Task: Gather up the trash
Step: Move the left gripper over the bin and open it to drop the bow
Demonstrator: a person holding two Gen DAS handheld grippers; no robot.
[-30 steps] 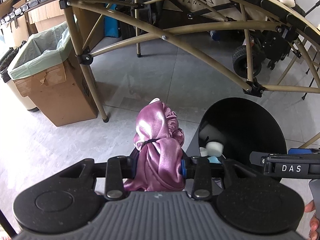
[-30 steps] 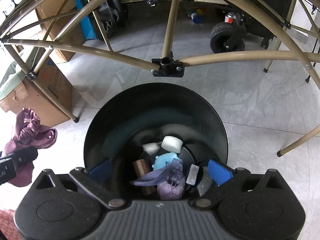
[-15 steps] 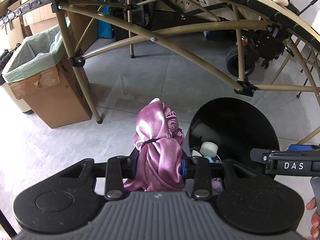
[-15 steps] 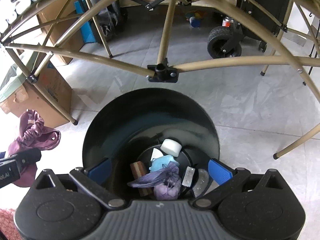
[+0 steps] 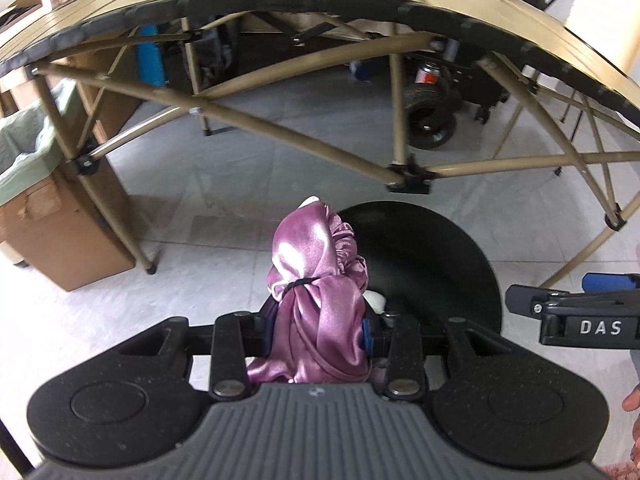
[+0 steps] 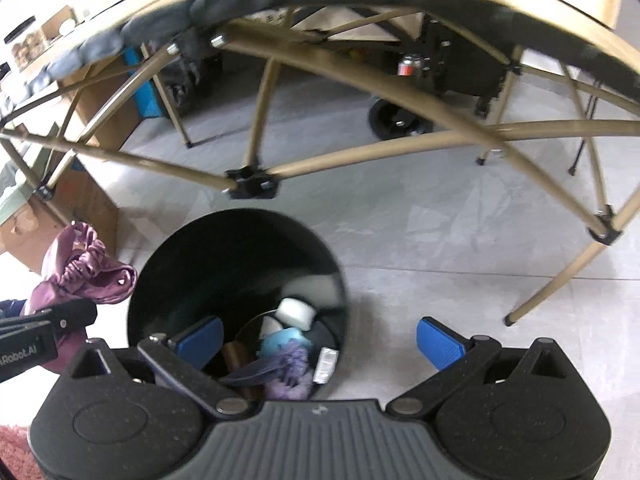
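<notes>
My left gripper [image 5: 318,330] is shut on a shiny pink satin cloth [image 5: 316,292] bunched with a black tie; the bundle rises upright between the pads. It hangs just left of a round black bin [image 5: 424,256] on the floor. In the right wrist view the same cloth [image 6: 86,268] shows at the left edge, beside the bin [image 6: 236,264]. The bin holds several scraps: a white block [image 6: 296,312], a light blue piece [image 6: 280,340], a purple fluffy thing [image 6: 290,372]. My right gripper [image 6: 320,340] is open above the bin's right rim, with nothing between its blue pads [image 6: 438,342].
A tan folding table frame [image 6: 360,152] arches over the grey tiled floor behind the bin. A cardboard box with a green liner [image 5: 36,200] stands at the left. A wheeled black cart [image 5: 432,120] sits far back under the table.
Both cameras have pulled back and upward, so the table edge now shows on top. The bin has slid left in the right wrist view. The pink cloth stays gripped.
</notes>
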